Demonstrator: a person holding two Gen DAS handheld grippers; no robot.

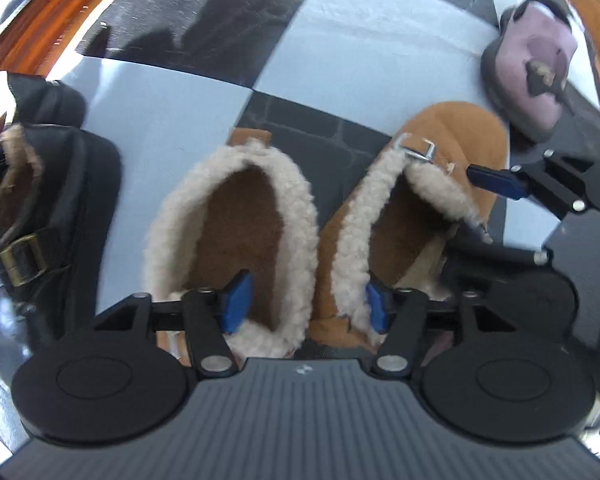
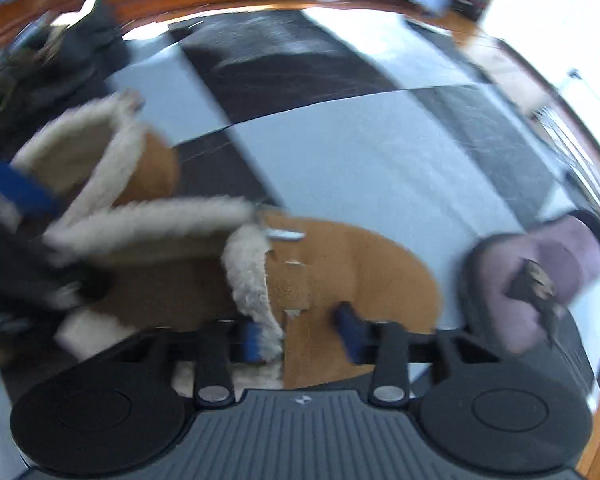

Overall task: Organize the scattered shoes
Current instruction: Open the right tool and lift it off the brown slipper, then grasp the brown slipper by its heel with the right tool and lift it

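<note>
Suede and fleece: two tan slippers side by side at lower centre of the left wrist view, on a black-and-grey checkered floor (image 1: 180, 92).
Left tan slipper (image 1: 236, 240): heel opening toward the camera, cream fleece collar all around.
Right tan slipper (image 1: 432, 184): touching its mate, metal buckle (image 1: 418, 148) on the strap.
Left gripper (image 1: 306, 300): jaws apart, one blue pad inside each slipper's opening, the two touching inner walls between them; clamped on nothing.
Right gripper (image 2: 300, 332): view blurred; jaws narrow, pinching the fleece edge and suede upper of the right tan slipper (image 2: 340, 264).
Other shoes: black fur-lined boot (image 1: 40, 208) at left edge, purple slipper (image 1: 532, 76) at upper right, well apart from the pair.
Handling, judged: light, soft, easily folding; fleece compresses, so a shallow pinch may slip.
Best hold, judged: collar wall at heel or side, pad deep inside, not loose fleece alone.
</note>
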